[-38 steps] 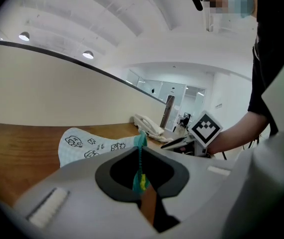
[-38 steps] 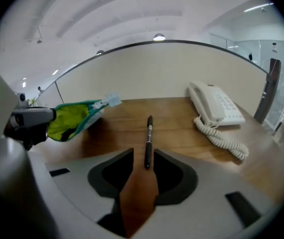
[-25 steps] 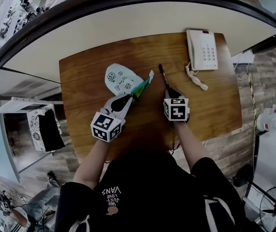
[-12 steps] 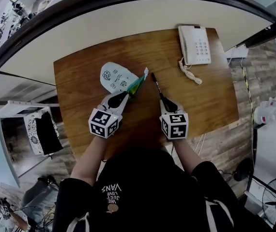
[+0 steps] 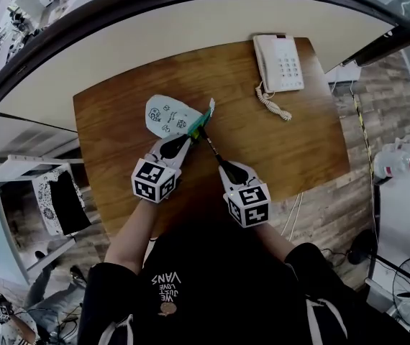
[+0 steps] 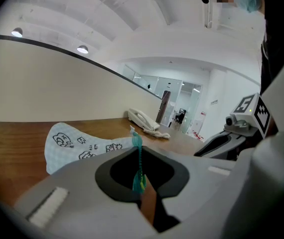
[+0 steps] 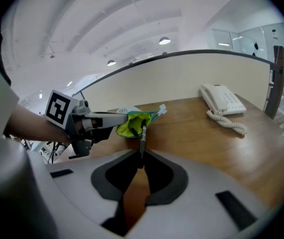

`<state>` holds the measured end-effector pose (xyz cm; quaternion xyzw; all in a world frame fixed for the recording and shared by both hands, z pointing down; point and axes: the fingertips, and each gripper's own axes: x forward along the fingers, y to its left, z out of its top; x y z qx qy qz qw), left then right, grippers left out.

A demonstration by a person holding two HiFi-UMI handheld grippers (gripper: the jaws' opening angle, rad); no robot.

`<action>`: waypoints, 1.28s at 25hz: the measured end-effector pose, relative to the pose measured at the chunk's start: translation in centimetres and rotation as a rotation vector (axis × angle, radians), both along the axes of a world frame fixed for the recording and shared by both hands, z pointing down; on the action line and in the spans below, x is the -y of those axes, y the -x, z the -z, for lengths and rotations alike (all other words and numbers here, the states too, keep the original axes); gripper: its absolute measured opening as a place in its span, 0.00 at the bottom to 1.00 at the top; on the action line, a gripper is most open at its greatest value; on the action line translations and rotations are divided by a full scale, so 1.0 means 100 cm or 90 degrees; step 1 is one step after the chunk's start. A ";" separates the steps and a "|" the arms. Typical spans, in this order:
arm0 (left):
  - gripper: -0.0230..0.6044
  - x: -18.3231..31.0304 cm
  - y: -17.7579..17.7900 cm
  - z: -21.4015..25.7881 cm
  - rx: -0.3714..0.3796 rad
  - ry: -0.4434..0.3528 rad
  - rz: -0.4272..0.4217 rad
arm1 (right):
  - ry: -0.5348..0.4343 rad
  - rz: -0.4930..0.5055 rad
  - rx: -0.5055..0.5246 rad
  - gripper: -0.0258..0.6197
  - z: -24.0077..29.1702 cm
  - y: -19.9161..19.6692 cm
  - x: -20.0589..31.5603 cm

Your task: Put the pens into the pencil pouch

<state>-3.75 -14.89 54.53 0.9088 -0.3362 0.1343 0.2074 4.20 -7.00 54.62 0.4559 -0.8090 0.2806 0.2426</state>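
The white pencil pouch (image 5: pixel 167 115) with doodles lies on the wooden table (image 5: pixel 298 142). My left gripper (image 5: pixel 185 141) is shut on its teal zipper edge (image 6: pixel 138 156) and holds the mouth up. The right gripper view shows the yellow-green lining (image 7: pixel 132 125) of the open mouth. My right gripper (image 5: pixel 224 166) is shut on a black pen (image 5: pixel 212 150). The pen (image 7: pixel 142 136) points along the jaws, with its tip right at the pouch mouth; I cannot tell whether it touches the lining. In that view the left gripper (image 7: pixel 113 119) sits at the pouch's left side.
A white desk phone (image 5: pixel 279 62) with a coiled cord (image 5: pixel 271 104) sits at the table's far right. A curved cream partition (image 5: pixel 190 27) runs behind the table. The table's front edge is just under both hands.
My right gripper has carried the pen leftward and closer to my body, swinging its tip to the pouch mouth. The left gripper has kept its hold on the pouch edge.
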 end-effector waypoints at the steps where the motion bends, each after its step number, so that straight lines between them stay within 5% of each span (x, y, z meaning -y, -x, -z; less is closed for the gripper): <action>1: 0.08 -0.002 -0.004 0.001 -0.001 -0.002 -0.010 | 0.001 0.009 -0.002 0.12 -0.002 0.002 0.000; 21: 0.08 -0.037 -0.029 0.010 -0.068 0.008 -0.100 | -0.003 0.107 -0.037 0.12 -0.020 0.037 0.065; 32: 0.08 -0.025 -0.024 0.009 -0.073 0.006 -0.098 | -0.020 0.066 0.015 0.13 -0.013 0.036 0.082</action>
